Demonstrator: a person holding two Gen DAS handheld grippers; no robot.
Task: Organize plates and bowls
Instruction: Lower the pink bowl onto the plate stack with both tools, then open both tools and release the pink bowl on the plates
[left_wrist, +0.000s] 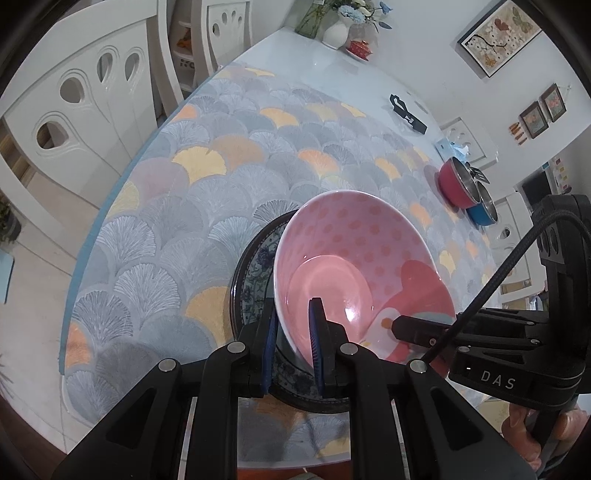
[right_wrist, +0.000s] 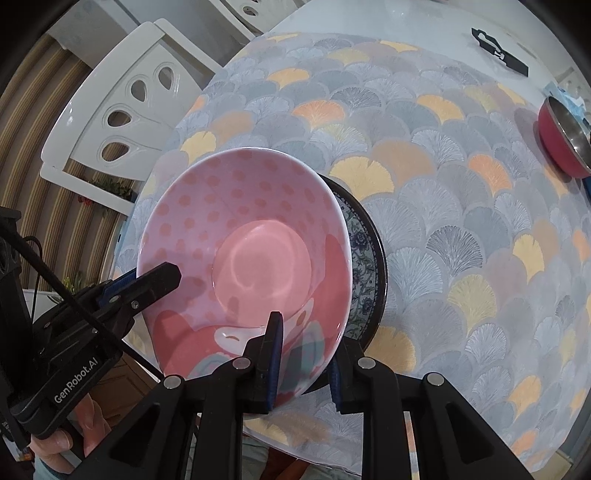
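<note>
A pink polka-dot bowl (left_wrist: 354, 254) (right_wrist: 236, 229) with a cartoon figure inside is over a dark floral-rimmed plate (left_wrist: 251, 273) (right_wrist: 364, 258) on the patterned tablecloth. Whether it rests on the plate I cannot tell. My left gripper (left_wrist: 293, 314) is shut on the bowl's near rim, one blue pad inside and one outside. In the right wrist view the left gripper (right_wrist: 147, 277) clamps the bowl's left rim. My right gripper (right_wrist: 304, 343) is shut on the rim nearest its camera. From the left wrist view, the right gripper (left_wrist: 404, 325) reaches in over the bowl's right side.
A red pot (left_wrist: 456, 182) (right_wrist: 557, 136) and a blue pot (left_wrist: 482, 210) stand at the table's far right. A black flat object (left_wrist: 406, 110) (right_wrist: 498, 51) lies further back, and a white vase (left_wrist: 336, 33) at the far end. White chairs (left_wrist: 85, 107) (right_wrist: 122, 107) line the left edge.
</note>
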